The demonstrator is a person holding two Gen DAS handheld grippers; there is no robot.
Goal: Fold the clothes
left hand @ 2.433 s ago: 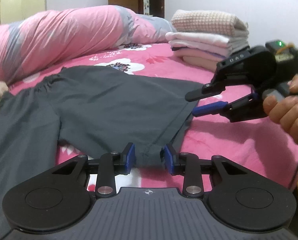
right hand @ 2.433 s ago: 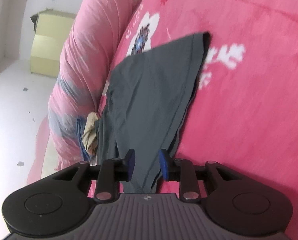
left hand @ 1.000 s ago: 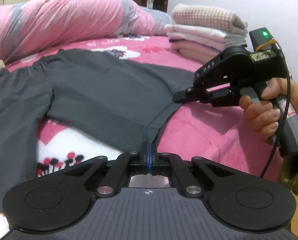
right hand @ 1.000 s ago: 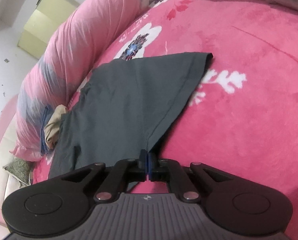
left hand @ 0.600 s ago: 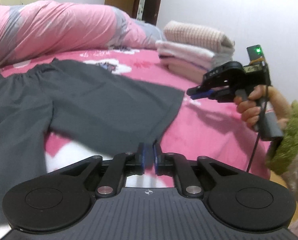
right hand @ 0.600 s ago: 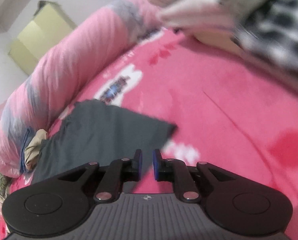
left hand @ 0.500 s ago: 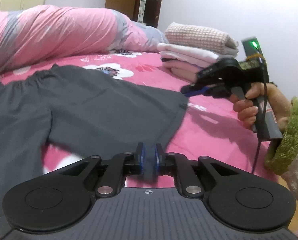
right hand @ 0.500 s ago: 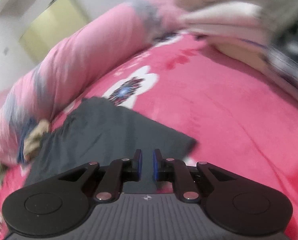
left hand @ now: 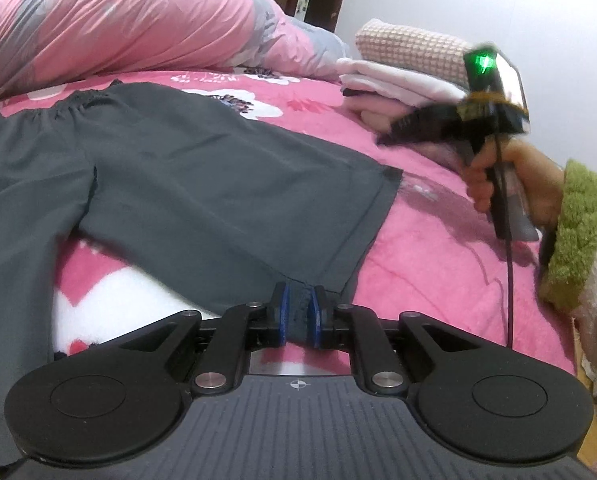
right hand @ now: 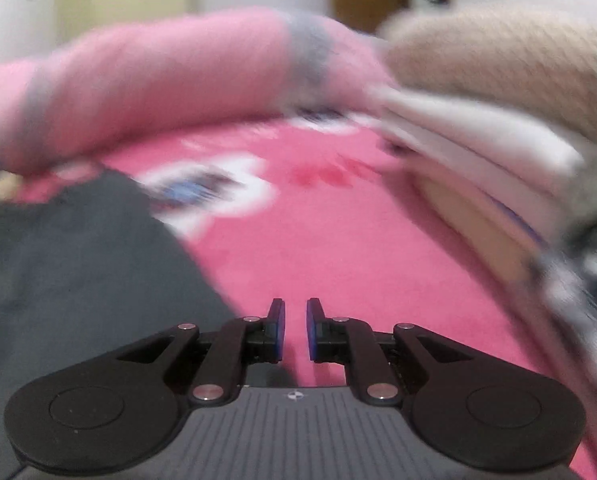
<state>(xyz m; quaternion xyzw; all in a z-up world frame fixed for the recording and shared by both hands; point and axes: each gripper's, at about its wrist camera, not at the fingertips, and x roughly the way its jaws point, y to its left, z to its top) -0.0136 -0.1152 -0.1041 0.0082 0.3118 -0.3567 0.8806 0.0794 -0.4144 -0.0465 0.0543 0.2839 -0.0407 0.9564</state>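
1. One large bed (left hand: 438, 272), covered in a pink fleece blanket with white flowers, carries everything here; a rolled pink quilt (left hand: 118, 28) lies along its far side.
2. The task's thing, a pair of dark grey shorts (left hand: 186, 168), lies spread flat across the blanket, its gathered waistband toward the quilt and a leg hem running toward the near edge. The cloth looks thin, light and limp: it will likely sag from any single pinch and slide easily over the fleece, so I judge it is best taken at hem corners or at the waistband, two points at once, to keep an edge straight.
3. A stack of folded clothes (left hand: 402, 68) sits on the far right of the bed, well apart from the shorts; the top piece is a waffle-knit beige.
4. The right gripper (right hand: 295, 328) is held in a hand (left hand: 510, 184) above the blanket near that stack; its blue pads stand a little apart with nothing between them. Its view is badly motion-blurred.
5. The left gripper (left hand: 298, 316) has its pads partly parted, with the near hem corner of the shorts lying in the gap; whether they pinch the cloth I cannot tell.
6. No brand, label or writing can be read; only a green light shows on the right gripper's body.
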